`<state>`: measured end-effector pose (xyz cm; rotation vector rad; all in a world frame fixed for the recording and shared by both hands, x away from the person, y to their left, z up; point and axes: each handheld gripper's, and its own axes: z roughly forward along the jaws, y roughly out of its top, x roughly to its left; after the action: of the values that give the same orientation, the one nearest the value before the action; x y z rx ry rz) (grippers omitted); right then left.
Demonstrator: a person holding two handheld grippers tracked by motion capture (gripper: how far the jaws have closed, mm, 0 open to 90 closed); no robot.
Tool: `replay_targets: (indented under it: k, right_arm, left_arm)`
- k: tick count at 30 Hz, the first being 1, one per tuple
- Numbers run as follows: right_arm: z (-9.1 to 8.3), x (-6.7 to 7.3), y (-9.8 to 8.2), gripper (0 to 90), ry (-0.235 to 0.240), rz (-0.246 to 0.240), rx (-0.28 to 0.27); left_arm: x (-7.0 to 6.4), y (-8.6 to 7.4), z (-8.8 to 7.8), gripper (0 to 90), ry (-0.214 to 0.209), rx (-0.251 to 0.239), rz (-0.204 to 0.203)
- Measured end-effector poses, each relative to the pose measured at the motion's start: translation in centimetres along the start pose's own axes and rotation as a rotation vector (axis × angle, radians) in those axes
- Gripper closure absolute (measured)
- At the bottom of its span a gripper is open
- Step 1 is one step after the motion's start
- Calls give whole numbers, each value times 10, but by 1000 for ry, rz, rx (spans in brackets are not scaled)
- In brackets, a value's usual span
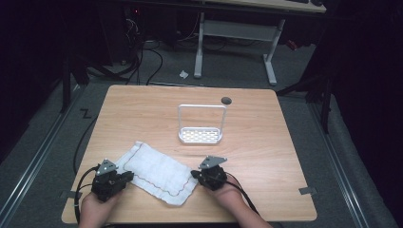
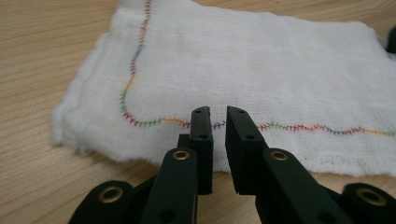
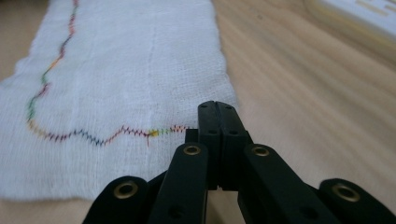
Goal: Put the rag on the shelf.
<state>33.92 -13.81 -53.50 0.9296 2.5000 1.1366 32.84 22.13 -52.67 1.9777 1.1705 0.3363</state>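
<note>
**Inspector A:** A white cloth (image 1: pixel 158 172) with a wavy multicoloured stitch line is being observed lying flat in the lower centre of the high view, on the wooden table (image 1: pixel 266 156). The left gripper (image 1: pixel 127 176) is being held at the cloth's lower-left end, the right gripper (image 1: pixel 194 174) at its lower-right end.

**Inspector B:** Confirmed. In the left gripper view, the jaws are being held slightly apart, with a narrow gap, poised just above the hem near the bottom centre of the frame; nothing is being pinched. In the right gripper view, the jaws are pressed together at the cloth's edge. Whether fabric is being caught between them cannot be told.

**Inspector A:** Why are opposite ends being addressed?

**Inspector B:** It is judged that both ends are being readied for a lift or fold, so the cloth is kept taut and even.

**Inspector A:** A white rack (image 1: pixel 201 124) is being noted upper centre, well apart from the cloth, untouched.
</note>
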Motion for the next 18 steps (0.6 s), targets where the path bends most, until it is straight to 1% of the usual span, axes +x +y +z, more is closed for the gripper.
replay_targets:
  k: [3, 6, 8, 9, 11, 13, 14, 15, 16, 17, 18]
  right_arm:
    - [-19, 14, -19, 900, 10, -7, -2]
    - [-33, 22, -31, 900, 15, -15, 8]
    - [-38, 23, -33, 900, 17, -16, 11]
    - [-39, 22, -31, 900, 18, -13, 3]
    - [-38, 18, -21, 900, 8, -9, -21]
    - [-32, 13, -4, 900, -3, -14, -44]
    - [-26, 10, 4, 900, -10, -25, -52]
    - [-26, 10, 4, 900, -10, -25, -52]
    - [-12, 4, 22, 900, -14, -30, -55]
    - [-12, 4, 22, 900, -14, -30, -55]
    - [6, 0, 39, 900, -12, -35, -47]
  left_arm:
    - [0, 0, 1, 784, -2, 0, -1]
    - [0, 1, 1, 766, -2, -4, -2]
    - [0, 2, 1, 758, -3, -11, -6]
    - [0, 2, 1, 756, -3, -11, -6]
    - [0, 3, 3, 753, -2, -11, -7]
    - [0, 3, 4, 763, 5, -5, -1]
    - [0, 3, 4, 771, 7, -2, 0]
    - [0, 3, 4, 776, 7, -2, 0]
    - [0, 2, 4, 777, 8, -2, -2]
    - [0, 2, 4, 778, 8, -2, -2]
    - [1, 2, 4, 777, 9, -3, -7]
